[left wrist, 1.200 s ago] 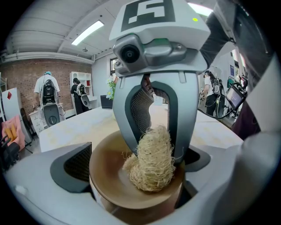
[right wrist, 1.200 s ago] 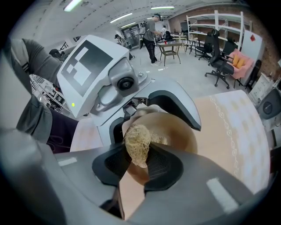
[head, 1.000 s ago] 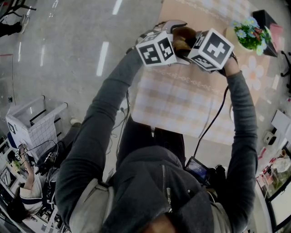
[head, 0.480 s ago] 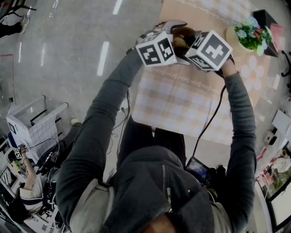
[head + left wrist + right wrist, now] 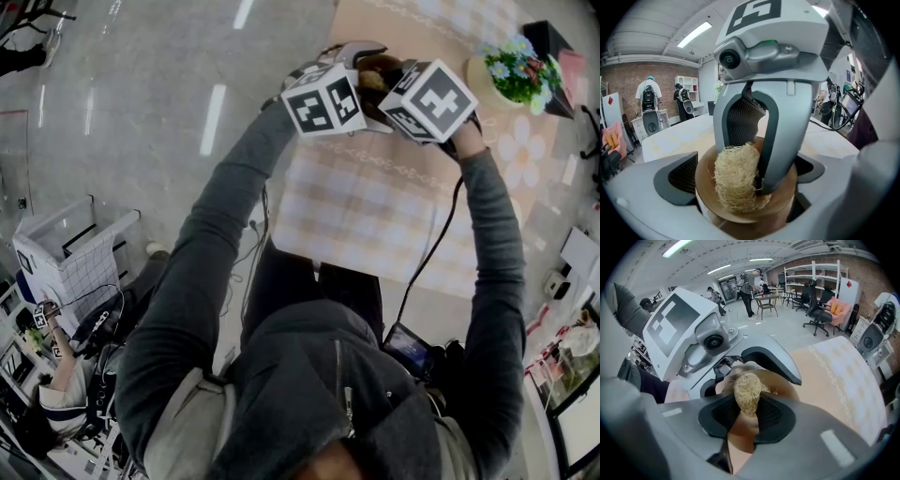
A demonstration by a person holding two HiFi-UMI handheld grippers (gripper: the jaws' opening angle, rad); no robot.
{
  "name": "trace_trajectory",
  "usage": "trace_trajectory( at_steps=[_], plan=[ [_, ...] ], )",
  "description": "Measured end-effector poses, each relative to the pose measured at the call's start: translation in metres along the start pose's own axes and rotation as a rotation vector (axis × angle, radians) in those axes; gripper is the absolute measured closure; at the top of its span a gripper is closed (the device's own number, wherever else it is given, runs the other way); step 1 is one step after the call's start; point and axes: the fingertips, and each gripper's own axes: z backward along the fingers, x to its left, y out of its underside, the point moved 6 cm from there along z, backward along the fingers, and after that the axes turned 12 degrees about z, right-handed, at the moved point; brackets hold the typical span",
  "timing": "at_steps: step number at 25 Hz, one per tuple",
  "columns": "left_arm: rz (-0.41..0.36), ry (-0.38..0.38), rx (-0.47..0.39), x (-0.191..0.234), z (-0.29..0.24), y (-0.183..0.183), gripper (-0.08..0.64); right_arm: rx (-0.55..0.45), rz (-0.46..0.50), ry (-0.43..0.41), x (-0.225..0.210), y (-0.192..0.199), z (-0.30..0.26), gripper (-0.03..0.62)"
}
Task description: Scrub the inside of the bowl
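Note:
My left gripper [image 5: 746,174] is shut on a brown wooden bowl [image 5: 740,213], its dark pads pressing the bowl's rim from both sides. The bowl is held up above the table, its mouth turned toward the right gripper. My right gripper [image 5: 748,409] is shut on a pale loofah scrubber [image 5: 747,394], and its jaws reach down into the bowl. In the left gripper view the scrubber [image 5: 736,178] presses against the bowl's inner wall. In the head view the two marker cubes sit side by side with the bowl [image 5: 377,69] just showing between them.
Below the grippers lies a table with a checked cloth [image 5: 375,211]. A pot of flowers [image 5: 516,70] stands at its far right corner. Bare floor lies to the left. Several people, office chairs and shelves stand far back in the room.
The right gripper has shifted slightly toward the left gripper with the scrubber inside the bowl. The left gripper holds the bowl in nearly the same place.

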Motion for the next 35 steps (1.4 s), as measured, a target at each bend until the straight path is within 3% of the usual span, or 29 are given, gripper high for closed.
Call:
trace_trajectory(
  at_steps=[18,35],
  plan=[
    [0.01,0.004,0.0,0.0,-0.001,0.0,-0.04,-0.009,-0.021,0.094,-0.011,0.005,0.005,0.503],
    [0.015,0.001,-0.004,0.002,-0.002,0.002,-0.04,0.076,0.027,0.174,-0.013,0.014,0.011,0.505]
  ],
)
